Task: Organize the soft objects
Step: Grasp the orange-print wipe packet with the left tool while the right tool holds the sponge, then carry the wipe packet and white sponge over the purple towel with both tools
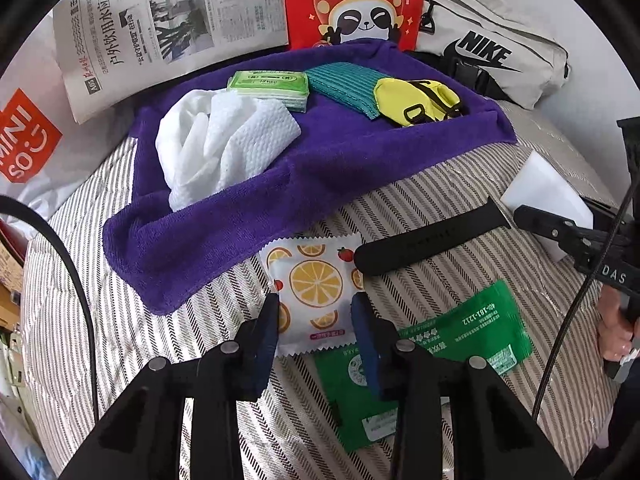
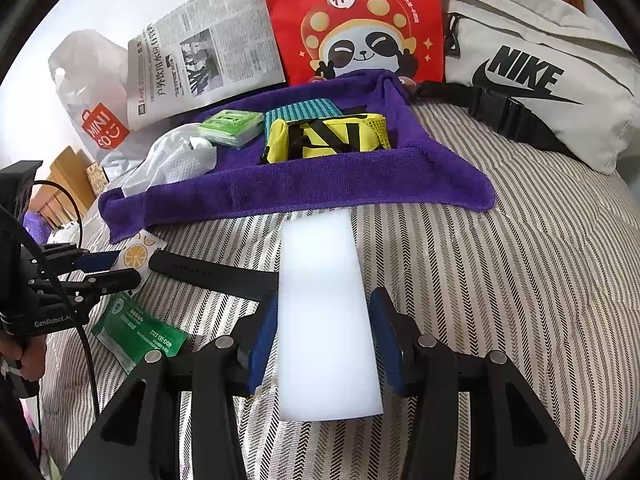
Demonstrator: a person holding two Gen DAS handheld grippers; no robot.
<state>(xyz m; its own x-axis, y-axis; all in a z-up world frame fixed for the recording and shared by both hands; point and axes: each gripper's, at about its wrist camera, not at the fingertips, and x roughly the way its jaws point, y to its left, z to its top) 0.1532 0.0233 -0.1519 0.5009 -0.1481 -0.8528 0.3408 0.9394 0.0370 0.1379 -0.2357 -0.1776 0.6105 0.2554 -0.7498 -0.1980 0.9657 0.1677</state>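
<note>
My left gripper (image 1: 315,300) is shut on a white packet with orange-slice print (image 1: 316,276), its blue pads pressing both sides just above the striped bedcover (image 1: 460,184). My right gripper (image 2: 325,298) is shut on a long white foam block (image 2: 326,320). Behind both lies a purple towel (image 1: 280,200). On it rest crumpled white wipes (image 1: 224,148), a green tissue pack (image 1: 270,90), a teal cloth (image 1: 344,84) and a yellow pouch (image 1: 416,100). The right wrist view shows the left gripper (image 2: 116,266) at the left edge with the packet (image 2: 134,256) between its fingers.
A black strap (image 1: 428,240) and a green sachet (image 1: 460,340) lie on the bedcover between the grippers. A newspaper (image 1: 160,28), a red panda bag (image 1: 352,0), a grey Nike bag (image 1: 492,60) and a Miniso bag (image 1: 28,140) line the back.
</note>
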